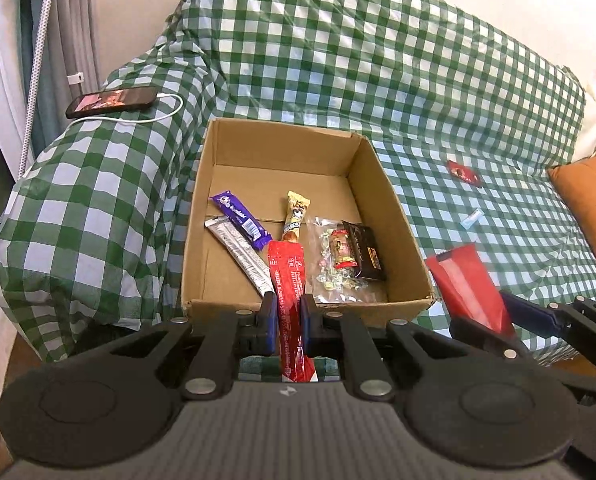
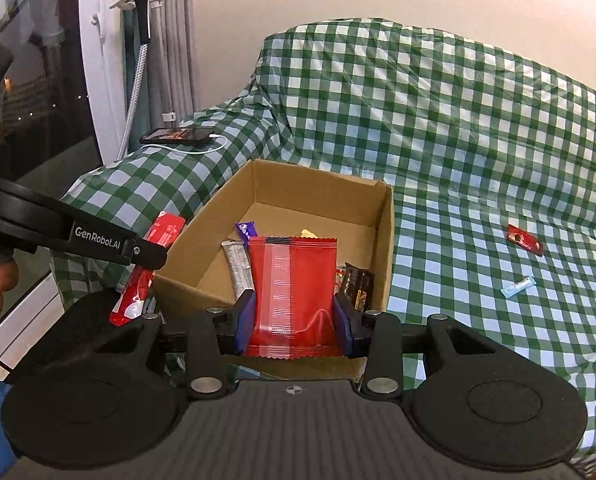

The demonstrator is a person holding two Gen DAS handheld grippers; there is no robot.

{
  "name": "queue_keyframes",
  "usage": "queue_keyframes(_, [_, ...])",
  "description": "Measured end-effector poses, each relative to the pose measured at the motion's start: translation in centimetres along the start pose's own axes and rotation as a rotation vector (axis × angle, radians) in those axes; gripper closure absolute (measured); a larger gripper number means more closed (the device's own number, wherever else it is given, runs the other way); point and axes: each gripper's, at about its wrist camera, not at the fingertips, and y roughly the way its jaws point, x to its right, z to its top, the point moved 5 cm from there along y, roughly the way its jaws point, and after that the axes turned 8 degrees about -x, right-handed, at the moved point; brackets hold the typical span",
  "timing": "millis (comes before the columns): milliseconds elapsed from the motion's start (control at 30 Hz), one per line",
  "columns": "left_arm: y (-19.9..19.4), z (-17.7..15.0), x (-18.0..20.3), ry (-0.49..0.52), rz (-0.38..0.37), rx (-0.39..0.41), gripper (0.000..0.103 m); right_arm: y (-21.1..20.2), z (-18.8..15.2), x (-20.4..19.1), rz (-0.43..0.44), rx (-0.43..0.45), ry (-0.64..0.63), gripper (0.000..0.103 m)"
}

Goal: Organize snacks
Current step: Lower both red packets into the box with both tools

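The left claw (image 1: 289,312) pinches a long red stick pack (image 1: 290,280) between its nearly closed pads; the pack's long axis runs straight away from the claw, its far end reaching over the near wall of the cardboard box (image 1: 305,304). The right claw (image 2: 294,322) grips a wider red pouch (image 2: 292,292) by its side edges, held upright with its crimped ends at top and bottom, in front of the same box. Both claws hang at the box's near rim, so the step in hand looks like dropping these two snacks in. Inside already lie a purple bar (image 1: 242,220), a silver bar (image 1: 242,256), a yellow-tipped bar (image 1: 296,212), a clear bag of sweets (image 1: 333,268) and a dark packet (image 1: 363,252). The next move likely calls for carrying each snack further over the box floor, then spreading the pads. The box sits on a sofa draped in green checked cloth (image 1: 377,60). Out on the seat, well apart from the box, a small red packet (image 1: 463,173) and a pale blue wrapper (image 1: 470,219) remain to be gathered.
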Motion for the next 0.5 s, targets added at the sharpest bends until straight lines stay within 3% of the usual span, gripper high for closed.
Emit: queue_keyframes(500, [2.3,1.3,0.1,-0.007,0.012,-0.033,0.091,2.3,0.2,1.5,0.002,-0.049,0.011,0.059])
